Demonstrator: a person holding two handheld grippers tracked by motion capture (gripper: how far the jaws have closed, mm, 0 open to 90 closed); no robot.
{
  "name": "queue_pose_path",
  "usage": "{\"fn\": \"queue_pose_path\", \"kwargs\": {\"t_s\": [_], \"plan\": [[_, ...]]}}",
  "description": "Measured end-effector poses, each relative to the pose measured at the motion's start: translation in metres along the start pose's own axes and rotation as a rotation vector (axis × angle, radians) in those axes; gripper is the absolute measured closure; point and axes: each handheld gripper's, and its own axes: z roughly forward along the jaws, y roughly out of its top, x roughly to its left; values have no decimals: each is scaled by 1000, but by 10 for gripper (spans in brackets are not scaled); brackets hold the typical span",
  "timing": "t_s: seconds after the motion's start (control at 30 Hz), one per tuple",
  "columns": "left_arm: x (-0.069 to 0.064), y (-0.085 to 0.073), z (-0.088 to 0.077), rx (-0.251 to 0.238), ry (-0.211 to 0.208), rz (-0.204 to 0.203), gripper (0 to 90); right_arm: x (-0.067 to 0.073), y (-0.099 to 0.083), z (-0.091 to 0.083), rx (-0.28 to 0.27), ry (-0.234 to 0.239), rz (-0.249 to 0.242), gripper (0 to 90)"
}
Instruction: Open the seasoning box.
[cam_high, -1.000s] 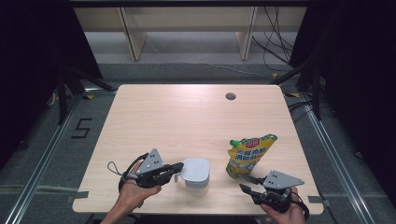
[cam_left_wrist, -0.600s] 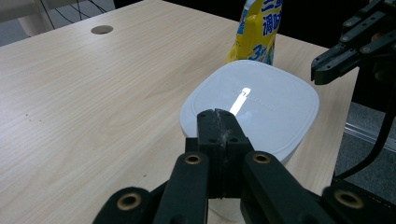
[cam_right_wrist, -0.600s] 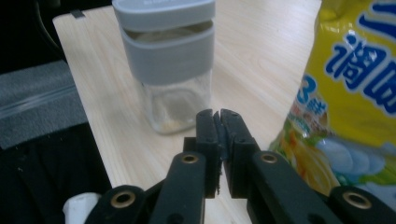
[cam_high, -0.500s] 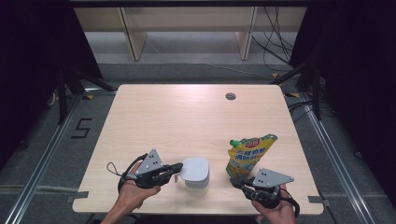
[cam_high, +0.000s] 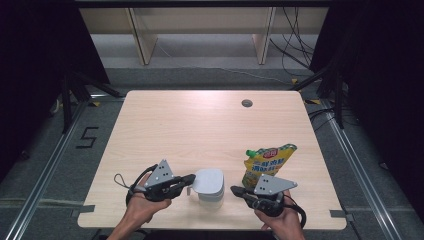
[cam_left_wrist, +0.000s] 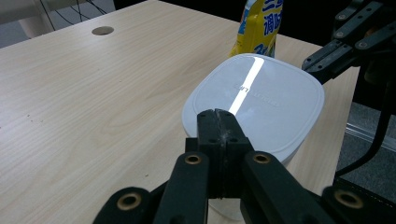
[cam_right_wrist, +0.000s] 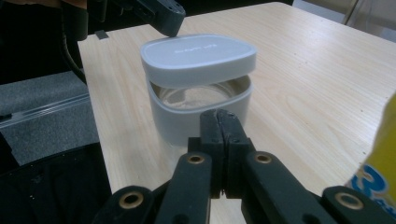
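wood table (cam_high: 200, 130) far half bare | white container (cam_high: 209, 184) near front edge (lid raised) | left gripper (cam_high: 189, 179), right gripper (cam_high: 235, 190) pressed together

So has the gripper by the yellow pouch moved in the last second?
Yes. The right gripper has slid left along the table's front edge, from beside the yellow pouch toward the white container, its jaws closing with nothing between them.

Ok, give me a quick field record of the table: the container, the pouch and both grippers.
container: white rounded plastic container, near table edge
lid: white lid raised above the body, gap visible
pouch: yellow refill pouch with green cap, right of container
left gripper: fingers shut, at the lid's edge
right gripper: fingers shut, empty, short of container
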Motion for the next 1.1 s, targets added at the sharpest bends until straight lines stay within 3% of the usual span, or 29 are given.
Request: {"fn": "queue_pose_path", "kwargs": {"t_s": [0.17, 0.3, 0.33, 0.5, 0.97, 1.07, 1.1], "plan": [[0, 0, 0, 0, 1, 1, 891, 0, 3, 5, 0, 16, 0, 900], [0, -1, -1, -1, 1, 2, 891, 1, 7, 7, 2, 5, 15, 900], [0, -1, -1, -1, 1, 3, 891, 0, 7, 9, -12, -1, -1, 900], [1, -1, -1, -2, -3, 7, 891, 0, 8, 11, 10, -1, 10, 900], [1, -2, -1, -6, 0, -1, 891, 3, 17, 17, 15, 13, -36, 900], [2, -2, -1, -4, -5, -1, 878, 7, 19, 18, 8, 2, -7, 900], [3, -2, -2, -8, -6, 0, 862, 6, 20, 18, -1, 3, -33, 900]]}}
